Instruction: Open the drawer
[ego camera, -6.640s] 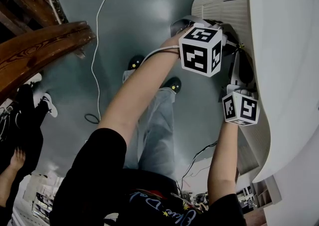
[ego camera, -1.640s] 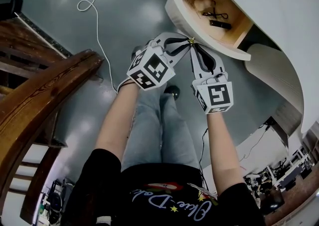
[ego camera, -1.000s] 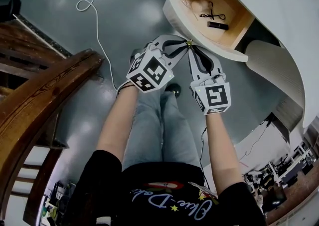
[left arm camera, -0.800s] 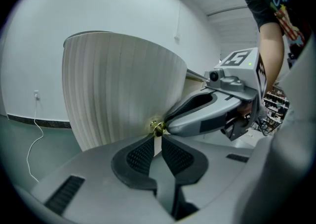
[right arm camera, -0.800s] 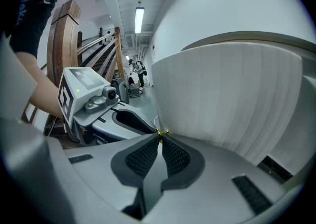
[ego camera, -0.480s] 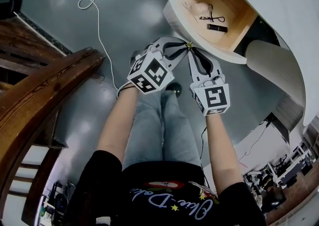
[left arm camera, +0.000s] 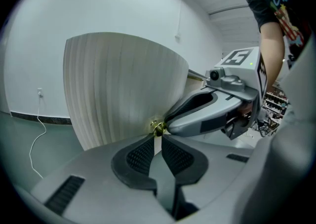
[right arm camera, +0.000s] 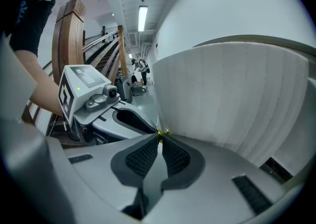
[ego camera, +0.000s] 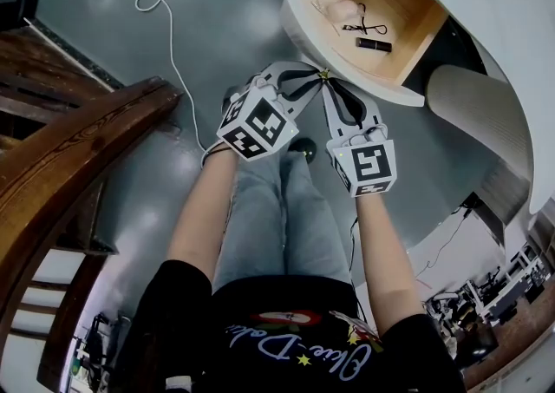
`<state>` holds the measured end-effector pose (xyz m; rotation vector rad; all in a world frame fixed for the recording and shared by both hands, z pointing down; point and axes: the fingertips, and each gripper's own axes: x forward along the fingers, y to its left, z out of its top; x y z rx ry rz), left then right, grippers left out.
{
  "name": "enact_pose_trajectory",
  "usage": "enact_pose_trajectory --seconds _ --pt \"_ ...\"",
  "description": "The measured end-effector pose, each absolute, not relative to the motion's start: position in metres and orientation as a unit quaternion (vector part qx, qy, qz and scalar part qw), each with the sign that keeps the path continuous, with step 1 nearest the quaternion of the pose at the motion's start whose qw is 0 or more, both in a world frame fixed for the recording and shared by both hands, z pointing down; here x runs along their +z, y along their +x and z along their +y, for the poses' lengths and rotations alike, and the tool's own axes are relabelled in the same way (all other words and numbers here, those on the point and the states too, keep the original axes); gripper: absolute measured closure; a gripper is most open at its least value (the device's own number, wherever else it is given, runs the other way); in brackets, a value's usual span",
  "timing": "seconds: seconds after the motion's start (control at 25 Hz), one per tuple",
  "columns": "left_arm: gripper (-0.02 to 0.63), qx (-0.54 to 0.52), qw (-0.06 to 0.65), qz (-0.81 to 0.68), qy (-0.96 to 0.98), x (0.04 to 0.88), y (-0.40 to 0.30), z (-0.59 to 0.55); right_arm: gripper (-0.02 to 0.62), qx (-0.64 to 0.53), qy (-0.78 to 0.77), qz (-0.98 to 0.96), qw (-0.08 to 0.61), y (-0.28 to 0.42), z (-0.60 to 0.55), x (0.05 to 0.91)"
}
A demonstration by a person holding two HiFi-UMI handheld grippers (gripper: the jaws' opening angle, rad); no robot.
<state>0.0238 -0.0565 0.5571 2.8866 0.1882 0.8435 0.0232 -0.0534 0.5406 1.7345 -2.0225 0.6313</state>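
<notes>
The white curved cabinet point(ego camera: 486, 1) stands at the far right of the head view above a grey floor point(ego camera: 225, 18). Its drawer point(ego camera: 364, 79) is already pulled well out toward the person, so the wooden interior is exposed. The fluted drawer front point(left arm camera: 123, 89) fills the far side of both gripper views. The left gripper point(left arm camera: 157, 136) and the right gripper point(right arm camera: 160, 139) meet tip to tip at the near face of that front. Each has its jaws drawn almost together and pinched on the one small brass knob point(left arm camera: 157, 128), the left from the left side and the right from the right. Inside the drawer lie a thin cable point(ego camera: 355, 27) and a small black object point(ego camera: 373, 42).

To finish the pull well, draw both grippers back together along the line of the drawer's travel. Keep the pull level and equal on both sides, because the knob is small and a sideways or downward load would likely slip it from the pads. Ease off before the drawer reaches the end of its travel.

In the earliest frame the grippers were against the closed cabinet front and no interior showed. Over the last second and a half the drawer front has come slightly nearer, exposing more of the wooden bottom, and the grip on the knob looks unchanged.
</notes>
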Motion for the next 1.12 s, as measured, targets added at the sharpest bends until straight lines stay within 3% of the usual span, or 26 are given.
enact_pose_trajectory --seconds 1.12 --pt "0.561 0.245 0.134 -0.060 0.958 0.532 -0.002 -0.065 0.551 0.221 0.629 -0.732 0.141 0.012 -0.050 0.506"
